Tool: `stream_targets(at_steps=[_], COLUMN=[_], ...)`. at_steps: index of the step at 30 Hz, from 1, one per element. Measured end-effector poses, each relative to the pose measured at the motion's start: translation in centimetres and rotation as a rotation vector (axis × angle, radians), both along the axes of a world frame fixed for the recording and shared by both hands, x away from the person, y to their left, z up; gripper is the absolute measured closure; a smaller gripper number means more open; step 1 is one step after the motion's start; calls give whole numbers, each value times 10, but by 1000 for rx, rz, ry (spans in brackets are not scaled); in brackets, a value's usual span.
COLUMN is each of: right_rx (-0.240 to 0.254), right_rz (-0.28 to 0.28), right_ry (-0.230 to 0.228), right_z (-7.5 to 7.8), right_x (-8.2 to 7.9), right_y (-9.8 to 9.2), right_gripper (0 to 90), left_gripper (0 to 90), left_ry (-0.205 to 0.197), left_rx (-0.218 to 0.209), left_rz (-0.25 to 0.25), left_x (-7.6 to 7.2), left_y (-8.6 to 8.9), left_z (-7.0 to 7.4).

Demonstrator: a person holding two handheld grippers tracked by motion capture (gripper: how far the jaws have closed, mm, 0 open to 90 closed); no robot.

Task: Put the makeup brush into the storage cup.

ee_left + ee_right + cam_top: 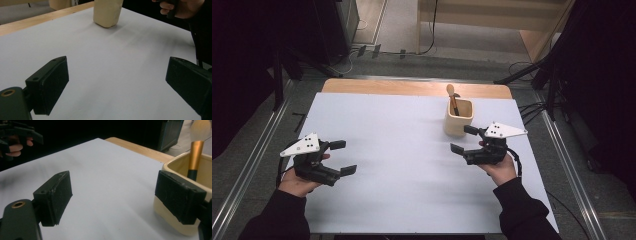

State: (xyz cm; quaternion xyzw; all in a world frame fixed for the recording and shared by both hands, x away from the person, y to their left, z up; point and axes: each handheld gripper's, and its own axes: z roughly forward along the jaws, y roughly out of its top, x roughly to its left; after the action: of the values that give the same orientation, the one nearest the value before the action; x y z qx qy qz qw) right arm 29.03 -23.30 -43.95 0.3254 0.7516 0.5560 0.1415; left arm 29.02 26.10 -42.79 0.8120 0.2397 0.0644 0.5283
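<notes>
- Makeup brush (452, 97): stands handle-down in the holder at the far right of the tabletop, leaning, with its pale bristle head poking above the rim. In the right gripper view the brush (195, 157) shows a gold ferrule over a dark handle. Judged light, stiff in the handle and soft at the head. Best taken at the ferrule or upper handle, not the bristles, which would likely splay and slip.
- Brush holder (458, 118): cream, square-sided cup, upright, open at the top. Looks like ceramic or thick plastic, so probably smooth-walled and prone to tip or slide if the brush is drawn out at an angle. A straight upward lift seems safer.
- Right claw (463, 139): released, jaws well spread, grasping nothing. It sits just near-right of the holder, and its far jaw lies close against the holder's wall (175, 220).
- Left claw (343, 157): released, jaws wide apart, empty, at the near left and well apart from the holder (107, 13).
- Tabletop (402, 165): white sheet over a wooden board, whose bare strip shows along the far edge.
- Obstructions: the holder's rim stands between the right claw and the brush handle, so the approach likely has to come from above.
- Surroundings: cables and metal rails on the floor beyond the tabletop, not in the way.
</notes>
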Motion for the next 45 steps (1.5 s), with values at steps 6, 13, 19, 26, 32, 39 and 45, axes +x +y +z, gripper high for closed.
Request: stream_targets(at_steps=[6,13,19,26,32,39,45], right_rx=[2,1,16,10,22,37,45], right_rz=[14,23,30,56,60,53,55], right_ry=[-5,-11,-6,0,-5,-7,-16], right_z=[-4,-6,-9,-10,-10,-10,-10], right_x=[-7,-15,-21,-27,-27,-28,-28], right_y=[-2,-6,-12,-14,-16,-17,-17], right_gripper=[153,154,154,154,154,154,154], left_gripper=[56,56,56,56,56,56,56], left_ry=[-5,-14,-18,-24,-26,-22,-22], left_rx=[2,1,-1,3,4,11,4], left_rz=[-2,3,6,7,7,3,8], left_x=[0,-1,0,0,0,2,2], left_y=[0,1,3,4,3,1,2], left_z=[0,0,0,-1,-3,-5,-5])
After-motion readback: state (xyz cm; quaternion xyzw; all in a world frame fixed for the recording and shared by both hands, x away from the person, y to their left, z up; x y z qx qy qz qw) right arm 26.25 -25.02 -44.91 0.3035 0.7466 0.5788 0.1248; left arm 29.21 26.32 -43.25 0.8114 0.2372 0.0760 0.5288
